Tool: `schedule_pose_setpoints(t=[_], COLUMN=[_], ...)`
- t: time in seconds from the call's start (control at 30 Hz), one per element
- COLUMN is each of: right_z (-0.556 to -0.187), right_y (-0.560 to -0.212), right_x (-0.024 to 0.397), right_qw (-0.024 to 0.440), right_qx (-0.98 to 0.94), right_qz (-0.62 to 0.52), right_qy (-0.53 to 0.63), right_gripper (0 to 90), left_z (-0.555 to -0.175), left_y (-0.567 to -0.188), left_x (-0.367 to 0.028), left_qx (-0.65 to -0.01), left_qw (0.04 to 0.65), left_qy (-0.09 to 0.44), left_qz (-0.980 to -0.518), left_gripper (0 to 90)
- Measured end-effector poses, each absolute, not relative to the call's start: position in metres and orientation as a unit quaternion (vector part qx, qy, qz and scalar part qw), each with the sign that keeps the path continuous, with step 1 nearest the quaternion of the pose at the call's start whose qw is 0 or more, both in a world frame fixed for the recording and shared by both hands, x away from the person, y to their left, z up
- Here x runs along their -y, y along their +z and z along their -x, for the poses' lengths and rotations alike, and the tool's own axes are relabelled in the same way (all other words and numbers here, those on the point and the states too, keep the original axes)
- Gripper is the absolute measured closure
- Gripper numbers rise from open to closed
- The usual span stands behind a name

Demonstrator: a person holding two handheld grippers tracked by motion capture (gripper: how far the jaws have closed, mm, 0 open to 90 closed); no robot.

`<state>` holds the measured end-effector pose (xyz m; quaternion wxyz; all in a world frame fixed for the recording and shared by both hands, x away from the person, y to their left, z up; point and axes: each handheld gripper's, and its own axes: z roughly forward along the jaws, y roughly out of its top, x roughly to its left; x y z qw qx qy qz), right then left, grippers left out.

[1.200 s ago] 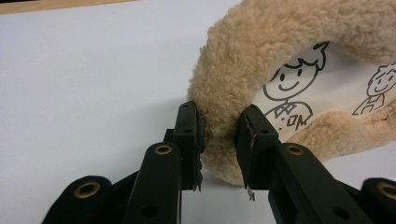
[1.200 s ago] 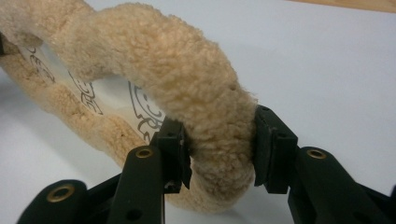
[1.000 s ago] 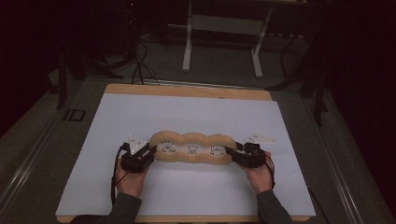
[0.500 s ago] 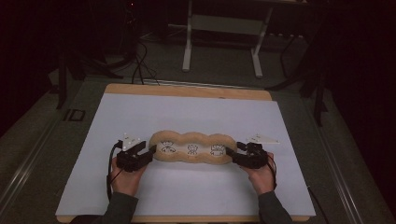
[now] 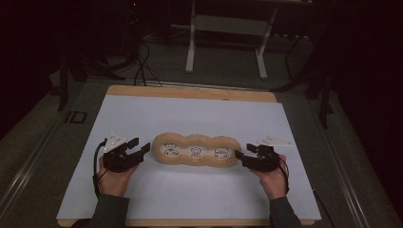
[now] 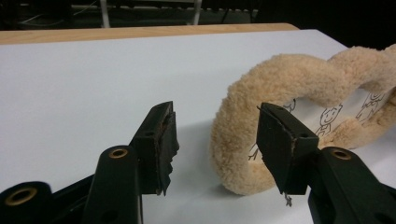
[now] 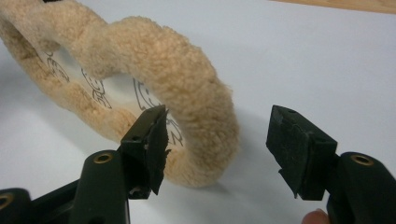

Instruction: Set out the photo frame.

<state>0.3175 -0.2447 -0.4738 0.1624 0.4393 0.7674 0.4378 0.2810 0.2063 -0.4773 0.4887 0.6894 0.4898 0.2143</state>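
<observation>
Flanking the plush ring cushion (image 5: 196,150) lying lengthwise across the white desk (image 5: 190,114), I hold the left hand-held gripper (image 5: 141,151) and right hand-held gripper (image 5: 239,156) at its ends, both jaws just spread, gripping nothing, the right one nearer.

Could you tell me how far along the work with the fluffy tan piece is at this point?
Done: the fluffy tan piece lies flat and stretched out on the white mat. In hand: the left gripper and right gripper sit at its ends, jaws having just been opening, nothing clamped. Left: probably only drawing both hands away.
</observation>
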Motion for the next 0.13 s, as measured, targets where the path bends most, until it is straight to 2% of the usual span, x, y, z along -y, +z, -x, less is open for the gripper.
schedule_pose_setpoints(t=[0.13], right_z=[-0.3151], right_y=[-0.4701], right_x=[0.2497], right_qw=[0.158], right_qx=[-0.781], right_qz=[-0.430], right_qy=[0.424], right_gripper=[37.6], left_z=[-0.2834], left_y=[-0.4765], left_x=[-0.2143], left_qx=[-0.488], left_qw=[0.472], left_qy=[0.207], left_qz=[-0.705], left_gripper=[44.9])
